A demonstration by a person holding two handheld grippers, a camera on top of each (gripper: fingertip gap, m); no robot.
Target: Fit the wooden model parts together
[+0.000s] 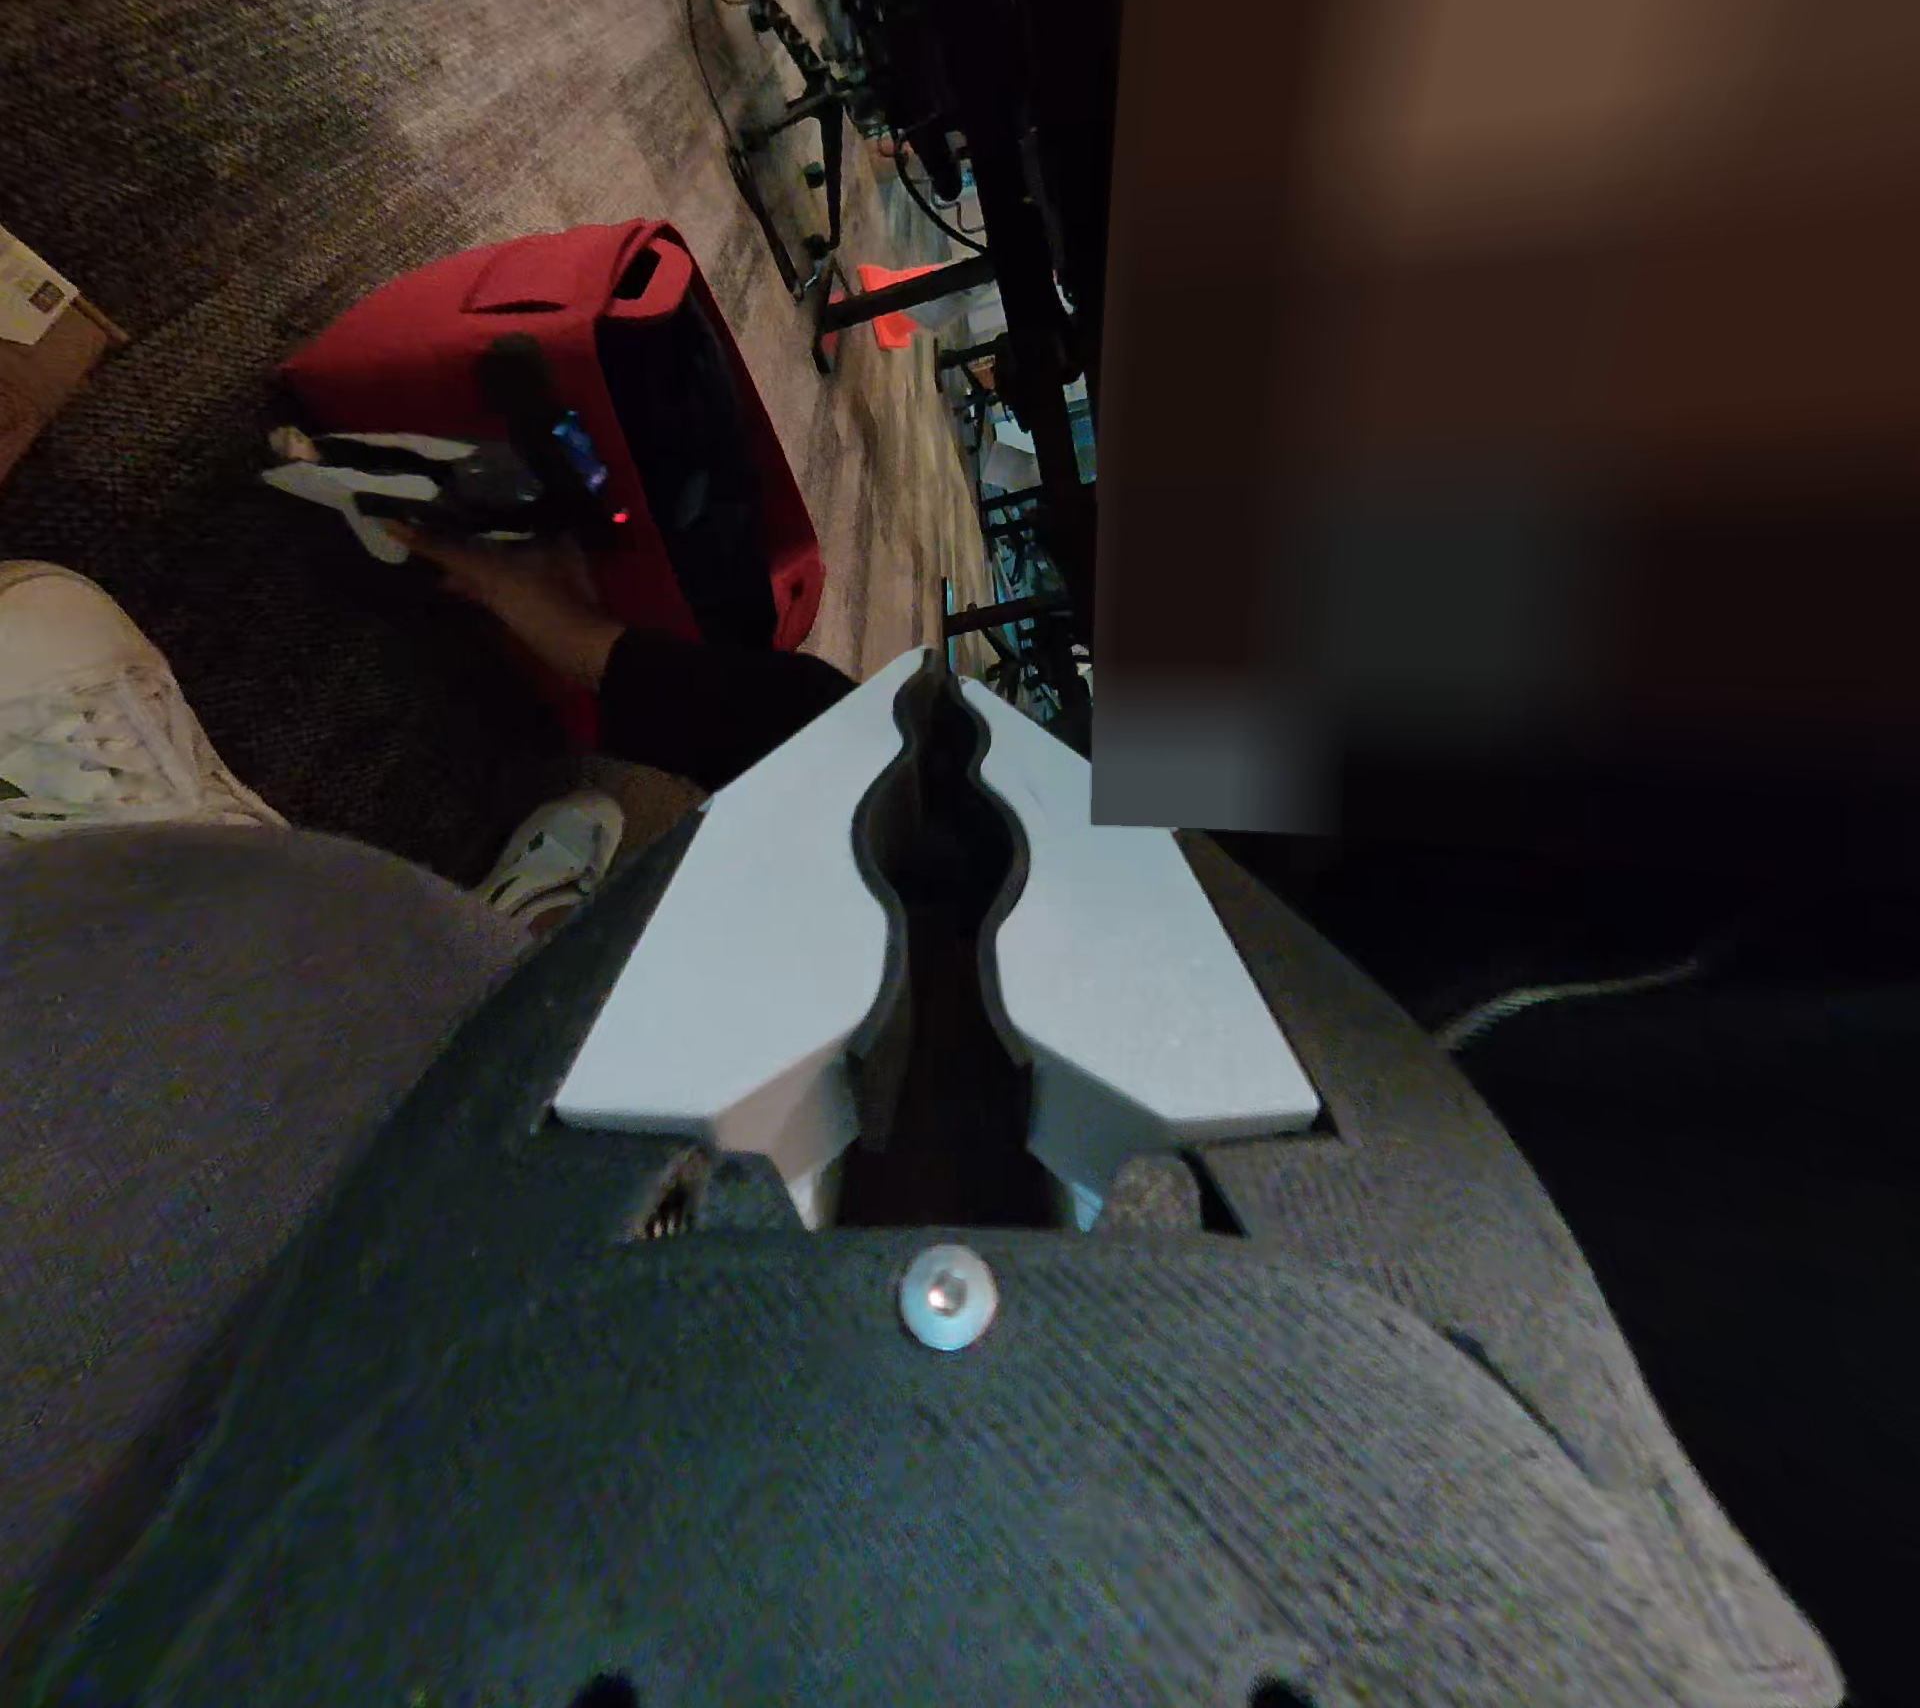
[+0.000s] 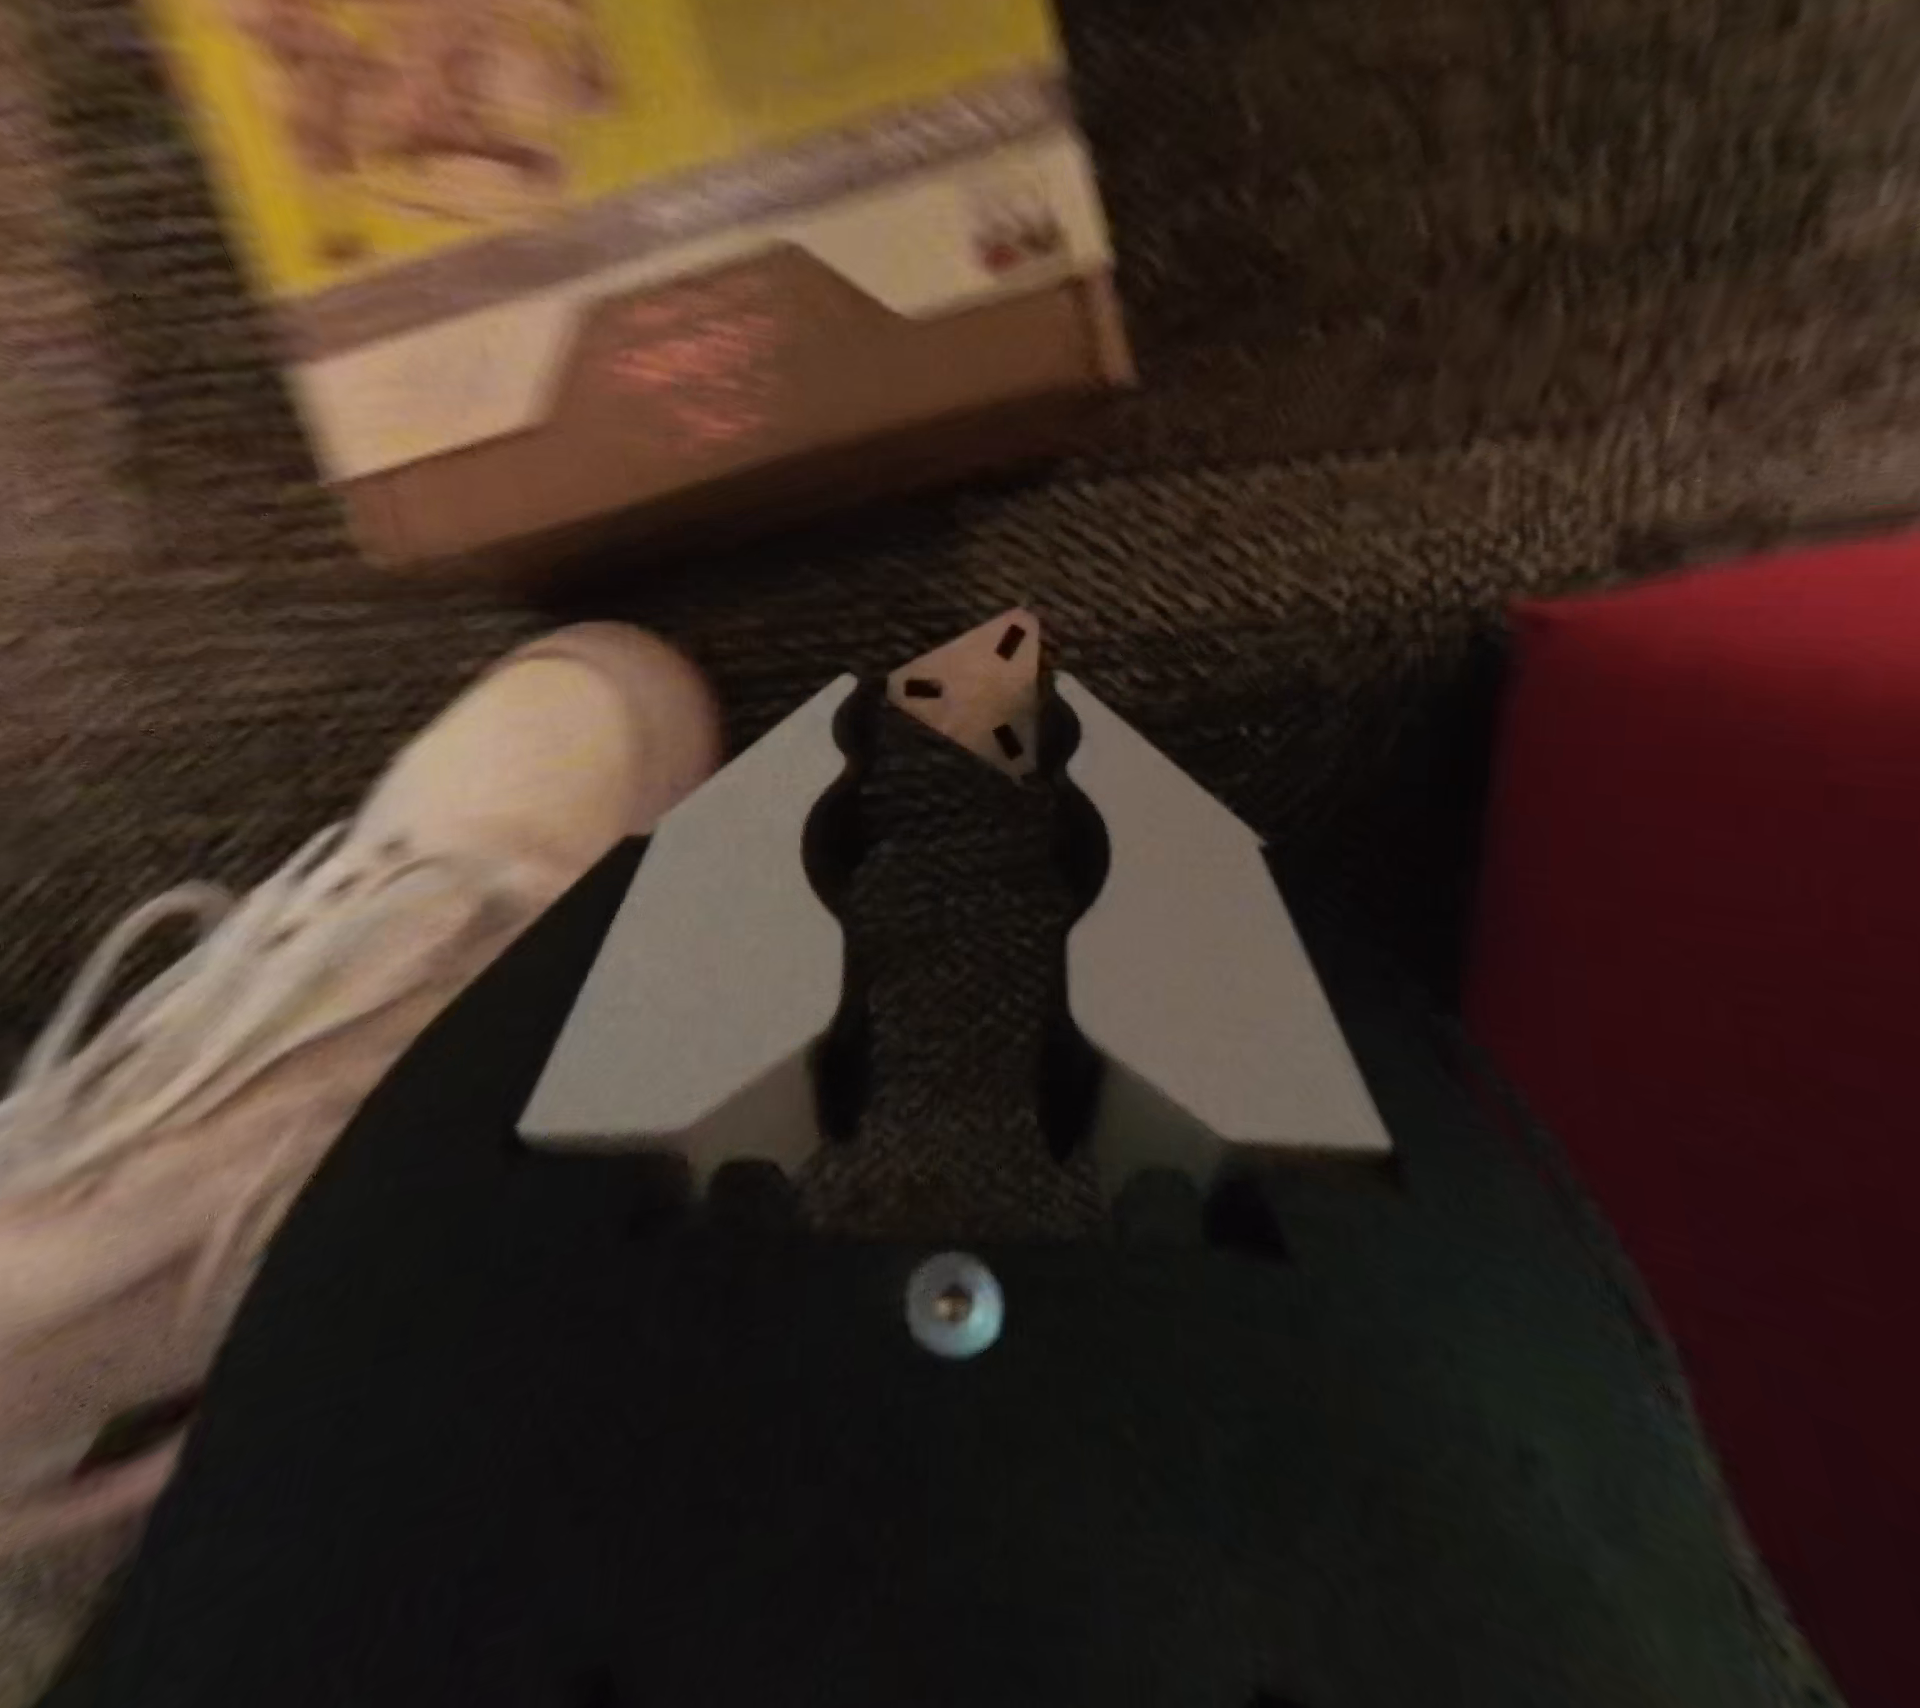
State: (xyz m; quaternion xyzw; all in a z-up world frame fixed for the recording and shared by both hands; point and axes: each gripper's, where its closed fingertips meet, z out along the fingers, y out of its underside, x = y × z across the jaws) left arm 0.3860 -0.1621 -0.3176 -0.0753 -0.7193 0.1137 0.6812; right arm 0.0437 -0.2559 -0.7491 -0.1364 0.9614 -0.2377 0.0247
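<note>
Carpet (image 2: pixel 1455 100): grey-brown, fills most of both views.

Red fabric bag (image 1: pixel 665 411): lies on the carpet, dark opening showing; also seen at the right edge of the right wrist view.

Cardboard box (image 2: pixel 644 131), yellow printed face: flat on the carpet ahead-left of the right claw, blurred.

White shoes (image 1: pixel 94 702): on the carpet at left; one laced shoe close beside the right claw's left finger.

Left claw (image 1: pixel 938 671): tips meet at the front, nothing between them; only the wavy inner hollow stays dark. Held above the floor.

Right claw (image 2: pixel 961 713): partly apart, tips closed on a small beige triangular piece (image 2: pixel 977 702) with three dark slots, just above the carpet, between the box and the bag.
</note>
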